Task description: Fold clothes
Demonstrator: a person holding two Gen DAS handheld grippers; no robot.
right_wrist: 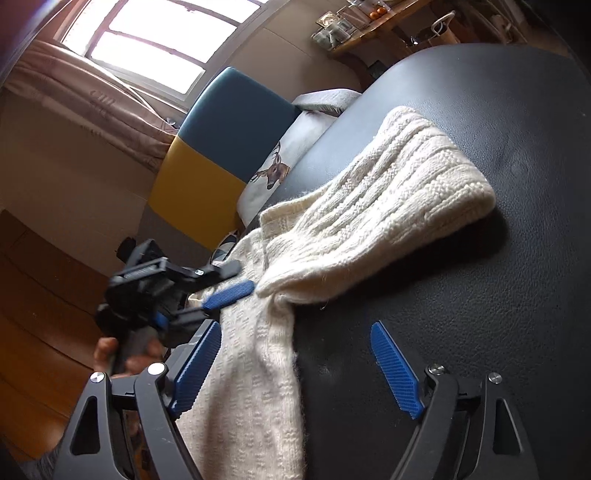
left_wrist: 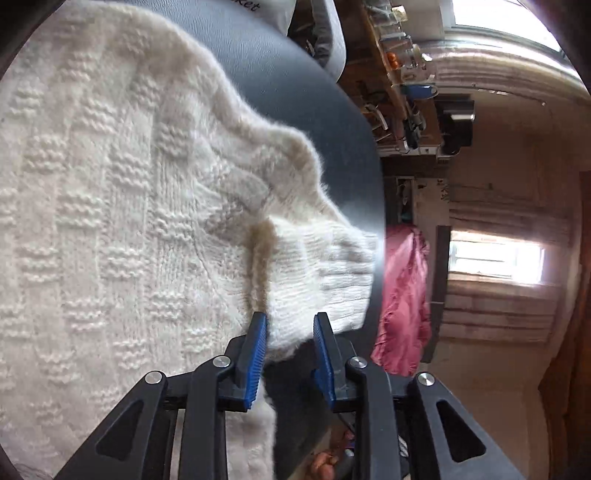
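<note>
A cream knitted sweater (left_wrist: pixel 110 203) lies spread on a black leather-like table (left_wrist: pixel 295 92). My left gripper (left_wrist: pixel 290 325) is at the sweater's ribbed edge by the table rim, its blue pads narrowed onto the thick fabric. In the right wrist view the sweater (right_wrist: pixel 388 206) is folded over itself, and the left gripper's upper finger (right_wrist: pixel 229 295) rests on top of the knit. My right gripper (right_wrist: pixel 295 369) stands wide open low over the sweater's near strip and the bare table (right_wrist: pixel 480 332), holding nothing.
A hand (right_wrist: pixel 107 350) holds the left gripper's handle. Behind the table stand a blue and yellow chair (right_wrist: pixel 221 147) and a deer-print cushion (right_wrist: pixel 273 170). A cluttered shelf (right_wrist: pixel 354 26) is at the back. A pink cloth (left_wrist: pixel 402 295) hangs beyond the table edge.
</note>
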